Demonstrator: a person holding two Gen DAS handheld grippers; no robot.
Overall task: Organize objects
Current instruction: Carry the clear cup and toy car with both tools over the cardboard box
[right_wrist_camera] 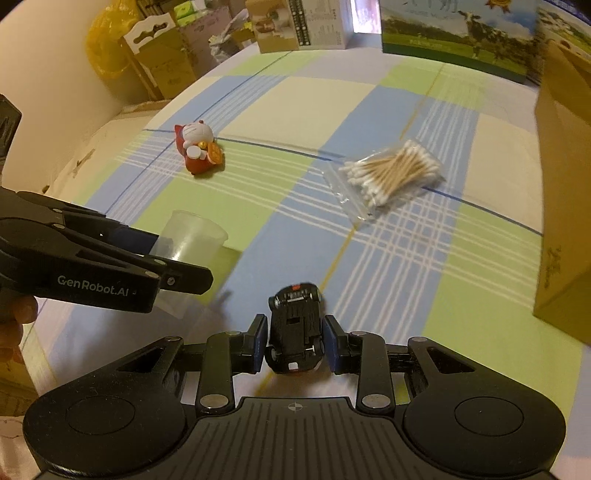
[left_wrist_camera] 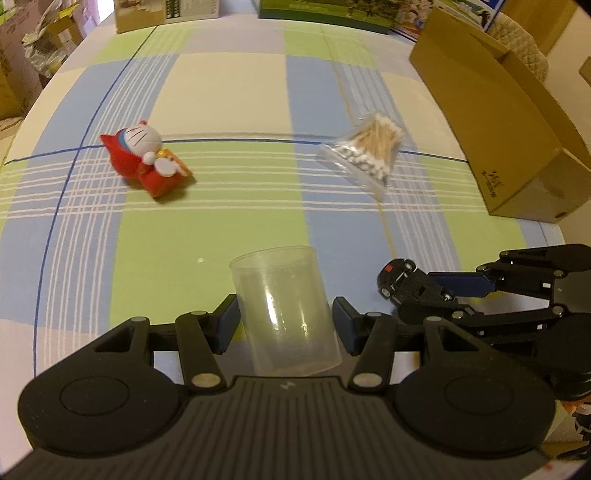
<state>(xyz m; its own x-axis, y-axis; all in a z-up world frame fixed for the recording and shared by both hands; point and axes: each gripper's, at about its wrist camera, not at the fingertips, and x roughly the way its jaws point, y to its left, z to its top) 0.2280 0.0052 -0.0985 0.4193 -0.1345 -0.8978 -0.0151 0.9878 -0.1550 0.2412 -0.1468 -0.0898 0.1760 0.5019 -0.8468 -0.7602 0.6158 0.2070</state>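
Note:
A clear plastic cup (left_wrist_camera: 284, 314) stands between the blue pads of my left gripper (left_wrist_camera: 284, 321), which is shut on its sides. In the right wrist view the same cup (right_wrist_camera: 192, 236) shows at the tip of the left gripper (right_wrist_camera: 177, 256). My right gripper (right_wrist_camera: 295, 343) is shut on a black toy car (right_wrist_camera: 295, 314), which lies upside down with its wheels up. From the left wrist view, the car (left_wrist_camera: 402, 280) sits at the right gripper's tip (left_wrist_camera: 419, 293), just right of the cup.
A red and white cat figurine (left_wrist_camera: 147, 162) lies at the left on the checked tablecloth (left_wrist_camera: 229, 221). A bag of cotton swabs (left_wrist_camera: 369, 151) lies at the right. A brown cardboard box (left_wrist_camera: 498, 122) stands along the right edge. Printed boxes (right_wrist_camera: 454, 33) line the far edge.

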